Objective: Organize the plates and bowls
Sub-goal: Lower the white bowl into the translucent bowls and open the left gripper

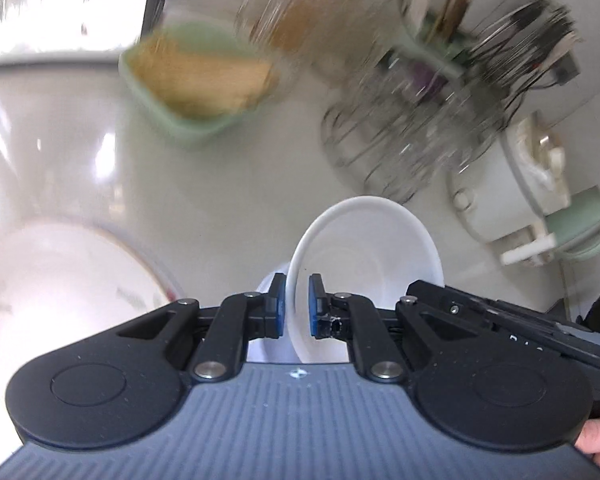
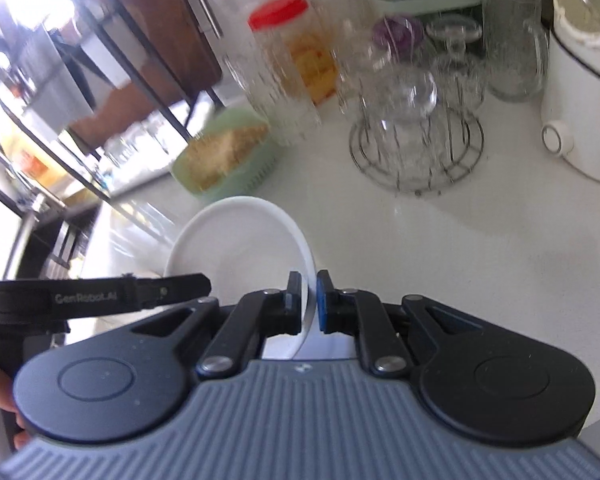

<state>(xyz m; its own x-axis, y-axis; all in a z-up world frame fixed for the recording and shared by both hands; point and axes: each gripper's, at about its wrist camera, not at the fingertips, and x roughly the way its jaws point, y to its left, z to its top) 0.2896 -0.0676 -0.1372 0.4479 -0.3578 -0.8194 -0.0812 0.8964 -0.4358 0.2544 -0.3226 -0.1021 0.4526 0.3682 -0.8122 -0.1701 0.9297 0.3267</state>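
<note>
- Your left gripper (image 1: 297,306) pinches the rim of the white bowl (image 1: 372,248) between its blue pads.
- Your right gripper (image 2: 309,302) pinches the opposite rim of the same bowl, which is held above the white table (image 2: 480,248).
- A patterned plate (image 1: 60,280) lies at the left, near the bowl.
- The green container (image 1: 196,80) and the wire glass rack (image 2: 416,148) stand farther behind.

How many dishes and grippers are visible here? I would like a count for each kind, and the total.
white bowl: 1
floral dish: 1
grippers: 2 (left gripper, right gripper)
Total: 4
</note>
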